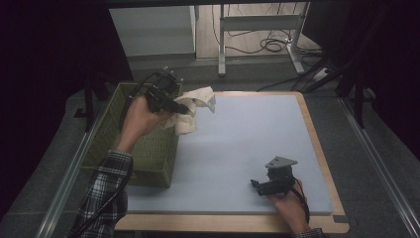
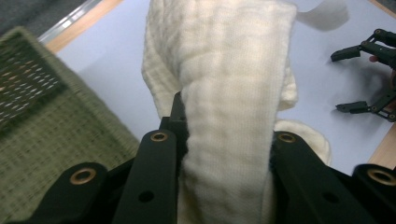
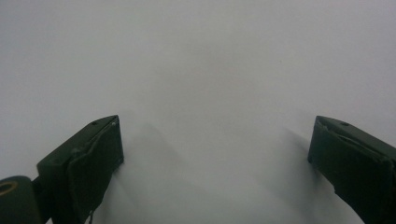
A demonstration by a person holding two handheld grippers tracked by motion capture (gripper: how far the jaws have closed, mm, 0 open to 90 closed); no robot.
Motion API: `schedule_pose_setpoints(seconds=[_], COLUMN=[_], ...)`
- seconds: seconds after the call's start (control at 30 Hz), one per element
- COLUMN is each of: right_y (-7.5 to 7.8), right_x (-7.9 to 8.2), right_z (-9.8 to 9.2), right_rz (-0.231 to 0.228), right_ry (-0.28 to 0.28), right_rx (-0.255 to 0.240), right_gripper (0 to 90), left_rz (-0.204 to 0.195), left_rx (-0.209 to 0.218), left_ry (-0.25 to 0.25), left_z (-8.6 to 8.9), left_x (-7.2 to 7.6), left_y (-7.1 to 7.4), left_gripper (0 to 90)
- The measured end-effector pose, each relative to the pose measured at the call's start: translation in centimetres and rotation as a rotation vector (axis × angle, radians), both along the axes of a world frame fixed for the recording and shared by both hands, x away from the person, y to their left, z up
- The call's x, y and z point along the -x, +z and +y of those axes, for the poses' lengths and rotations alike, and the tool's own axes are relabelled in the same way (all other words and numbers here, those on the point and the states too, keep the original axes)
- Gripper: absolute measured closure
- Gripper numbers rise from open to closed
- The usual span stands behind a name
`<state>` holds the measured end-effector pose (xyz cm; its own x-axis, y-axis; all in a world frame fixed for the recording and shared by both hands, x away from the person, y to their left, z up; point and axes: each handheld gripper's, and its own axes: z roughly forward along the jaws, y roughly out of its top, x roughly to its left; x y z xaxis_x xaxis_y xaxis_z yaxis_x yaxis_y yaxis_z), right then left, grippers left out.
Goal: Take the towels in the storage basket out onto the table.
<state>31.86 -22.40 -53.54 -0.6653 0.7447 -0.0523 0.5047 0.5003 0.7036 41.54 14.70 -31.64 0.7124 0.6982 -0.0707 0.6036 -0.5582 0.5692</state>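
Observation:
My left gripper [image 1: 182,106] hangs over the near edge of the green basket [image 1: 148,148], shut on a cream-white towel [image 1: 195,101]. The towel dangles from the jaws above the back left of the light blue mat [image 1: 247,144]. In the left gripper view the towel [image 2: 233,84] is bunched between the two black jaws, with the basket [image 2: 42,121] to the left. My right gripper [image 1: 256,187] rests low at the front right of the mat. Its jaws stand wide apart in the right gripper view [image 3: 215,154], with nothing but mat between them. It appears again, open, in the left gripper view [image 2: 348,80].
The mat lies on a wooden tabletop [image 1: 317,134] whose edge shows at the right and front. The basket stands off the mat's left side. Desk legs and cables [image 1: 270,44] are on the floor beyond the table.

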Motion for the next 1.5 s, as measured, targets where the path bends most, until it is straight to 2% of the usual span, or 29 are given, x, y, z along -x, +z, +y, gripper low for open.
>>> schedule_pose_setpoints(seconds=[0.4,0.87,1.07,1.3,1.5], right_y=[0.0,0.0,0.0,0.0,0.0], right_x=[0.0,0.0,0.0,0.0,0.0], right_z=[0.0,0.0,0.0,0.0,0.0], right_rz=[0.001,0.002,0.001,0.000,0.000], right_ry=[-0.001,-0.002,-0.001,-0.001,-0.002], right_rx=[-0.001,-0.003,-0.002,-0.002,-0.003], right_gripper=[3.5,3.5,3.5,3.5,3.5], left_rz=[0.030,0.060,0.064,0.067,0.074], left_rx=[0.009,-0.013,0.014,0.026,0.014], left_ry=[-0.052,-0.111,-0.113,-0.132,-0.119], left_z=[-4.4,-9.2,-11.1,-13.2,-14.2], left_x=[-1.0,-2.0,-2.4,-2.8,-3.5], left_y=[-3.3,-6.8,-8.4,-10.3,-12.1], left_gripper=[72.4,72.2,72.1,71.5,70.6])
